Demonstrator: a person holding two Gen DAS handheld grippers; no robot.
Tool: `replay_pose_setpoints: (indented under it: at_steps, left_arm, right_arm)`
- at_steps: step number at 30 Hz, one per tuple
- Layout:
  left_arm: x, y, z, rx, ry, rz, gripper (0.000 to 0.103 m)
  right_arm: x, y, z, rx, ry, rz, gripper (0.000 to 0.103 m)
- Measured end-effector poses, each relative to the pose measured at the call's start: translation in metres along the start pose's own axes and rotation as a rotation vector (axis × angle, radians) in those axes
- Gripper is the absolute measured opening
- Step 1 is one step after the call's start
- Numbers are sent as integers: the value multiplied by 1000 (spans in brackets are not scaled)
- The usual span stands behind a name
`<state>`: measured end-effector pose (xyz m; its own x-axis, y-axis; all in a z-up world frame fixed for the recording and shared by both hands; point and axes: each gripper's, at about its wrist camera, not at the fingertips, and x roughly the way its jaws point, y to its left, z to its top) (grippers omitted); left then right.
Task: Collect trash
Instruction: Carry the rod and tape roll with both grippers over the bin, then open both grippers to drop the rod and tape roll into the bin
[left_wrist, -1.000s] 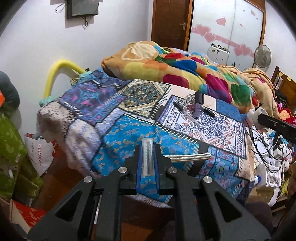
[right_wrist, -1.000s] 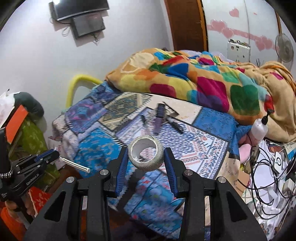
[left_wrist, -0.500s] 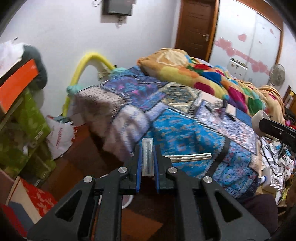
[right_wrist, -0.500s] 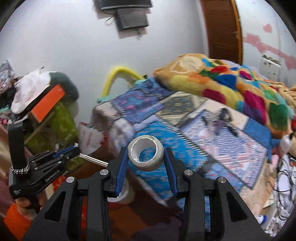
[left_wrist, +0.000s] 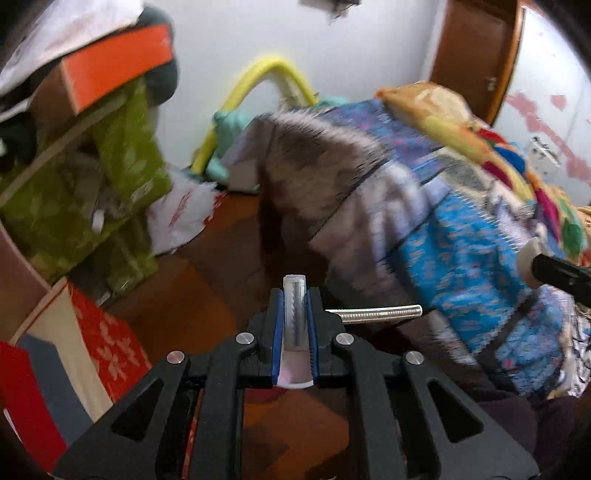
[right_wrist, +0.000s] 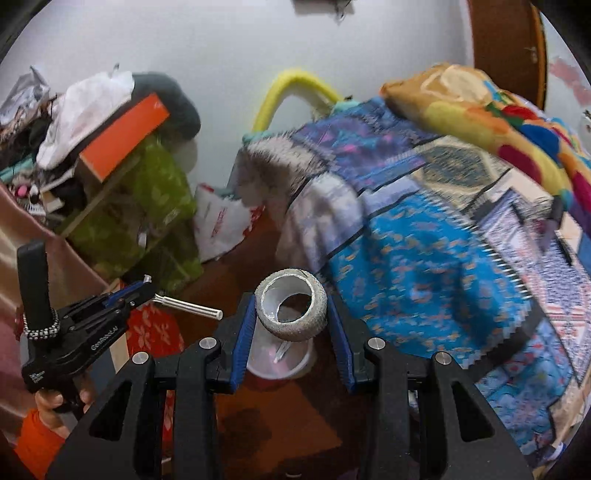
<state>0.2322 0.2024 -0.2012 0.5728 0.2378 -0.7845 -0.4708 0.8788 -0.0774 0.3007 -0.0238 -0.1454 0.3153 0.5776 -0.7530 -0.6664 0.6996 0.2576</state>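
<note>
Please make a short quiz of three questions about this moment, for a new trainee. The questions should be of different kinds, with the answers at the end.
1. True or false: the right tool carries nothing.
2. What lies directly below the tape roll in the right wrist view? A) the bed B) a white bin C) a green box
3. Fill in: the left tool is closed on a disposable ____.

Key
1. False; it holds the grey tape roll.
2. B, the white bin on the floor.
3. razor, handle pointing to the right.
</note>
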Motion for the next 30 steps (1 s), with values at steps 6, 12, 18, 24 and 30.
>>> replay_pose_setpoints:
  at_steps: [6, 12, 18, 24, 30]
  left_arm:
    - [51, 31, -27, -58, 114, 58, 11]
    - [98, 48, -52, -79, 229, 87, 11]
    - [133, 43, -61, -74, 303, 76, 11]
    - [150, 28, -54, -89, 328, 6, 11]
    - [153, 19, -48, -103, 346, -38, 37]
  right_arm:
    - [52, 16, -7, -26, 117, 22, 36]
    - [116, 28, -12, -29, 252, 50, 36]
    - [153, 39, -3, -40, 307, 79, 37]
    - [170, 38, 9, -20, 351, 133, 40]
    - [166, 32, 14, 5, 335, 150, 56]
